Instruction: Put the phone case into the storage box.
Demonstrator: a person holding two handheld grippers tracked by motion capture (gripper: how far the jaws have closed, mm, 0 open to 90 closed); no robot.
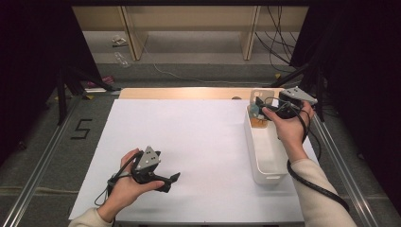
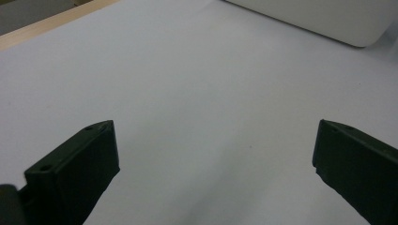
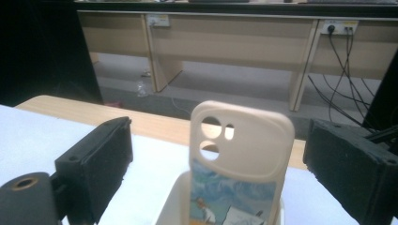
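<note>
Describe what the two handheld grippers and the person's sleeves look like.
Both the left gripper and right gripper are black with two blocky jaws, each topped by a grey three-cornered plate and trailing a black cable. The sleeves are cream-coloured.

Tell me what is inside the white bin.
At the far end of the white bin a cream phone case stands upright, a picture card in front of it. The right gripper is open around them. The bin's near part looks empty; the case's foot is hidden.

Bright overhead light, dark surroundings, mild blur
</note>
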